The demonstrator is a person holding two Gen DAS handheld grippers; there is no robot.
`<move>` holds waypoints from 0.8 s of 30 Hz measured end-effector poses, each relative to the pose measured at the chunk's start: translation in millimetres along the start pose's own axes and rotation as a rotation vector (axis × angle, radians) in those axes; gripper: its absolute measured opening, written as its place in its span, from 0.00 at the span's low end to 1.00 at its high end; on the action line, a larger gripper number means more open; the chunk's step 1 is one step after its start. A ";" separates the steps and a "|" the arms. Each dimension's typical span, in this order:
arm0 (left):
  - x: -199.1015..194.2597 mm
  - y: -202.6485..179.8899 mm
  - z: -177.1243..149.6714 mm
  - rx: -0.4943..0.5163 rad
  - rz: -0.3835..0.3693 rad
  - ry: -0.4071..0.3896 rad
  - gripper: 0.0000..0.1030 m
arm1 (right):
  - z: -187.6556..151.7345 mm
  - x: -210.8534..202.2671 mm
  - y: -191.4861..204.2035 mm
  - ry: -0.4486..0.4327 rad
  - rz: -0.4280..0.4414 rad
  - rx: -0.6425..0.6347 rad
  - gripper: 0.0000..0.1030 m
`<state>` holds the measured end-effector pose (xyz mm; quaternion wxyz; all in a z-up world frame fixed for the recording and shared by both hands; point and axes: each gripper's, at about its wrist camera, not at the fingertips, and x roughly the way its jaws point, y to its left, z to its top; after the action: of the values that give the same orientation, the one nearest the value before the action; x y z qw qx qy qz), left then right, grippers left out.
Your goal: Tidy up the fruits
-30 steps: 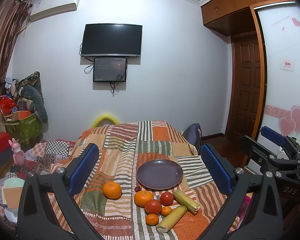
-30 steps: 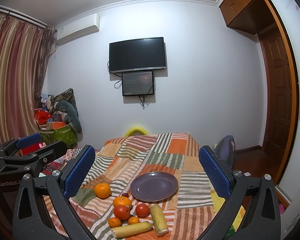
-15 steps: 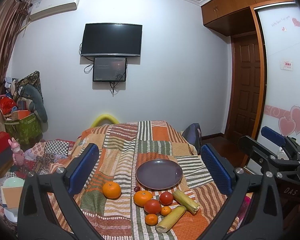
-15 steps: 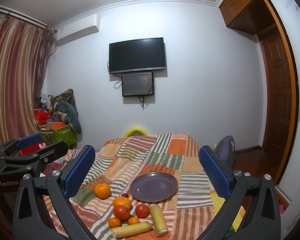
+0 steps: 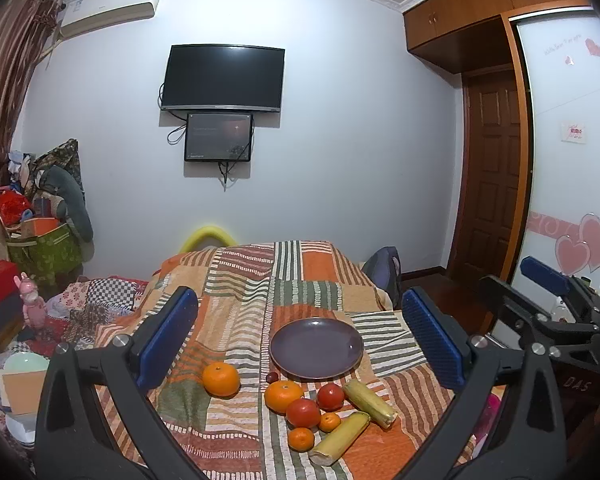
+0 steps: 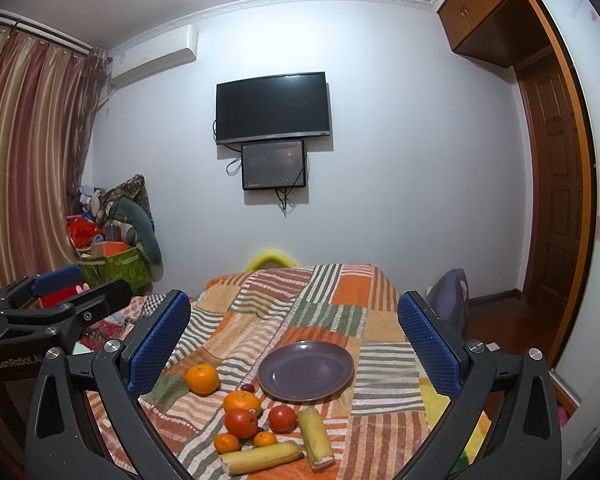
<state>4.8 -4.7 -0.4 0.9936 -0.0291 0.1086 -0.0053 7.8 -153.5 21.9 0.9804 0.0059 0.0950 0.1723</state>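
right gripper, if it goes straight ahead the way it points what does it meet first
Likely nothing near: the right gripper is held open above the bed, aimed over the plate toward the far wall. The fruit lies below that line. Depth is unclear.

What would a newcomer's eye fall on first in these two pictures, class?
Most likely the bright cluster of oranges, tomatoes and corn on the striped patchwork blanket, just in front of the bare purple plate. Next, the black television on the pale far wall, and the blue-padded left gripper framing the scene, open.
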 end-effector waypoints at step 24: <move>54.2 27.5 -24.8 -0.007 0.010 0.191 0.64 | -40.3 47.4 -25.6 0.241 0.048 -0.016 0.61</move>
<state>52.5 20.4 -37.9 0.9786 -0.0313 0.2031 -0.0026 52.6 -162.4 -27.6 0.9575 -0.0205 0.2107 0.1958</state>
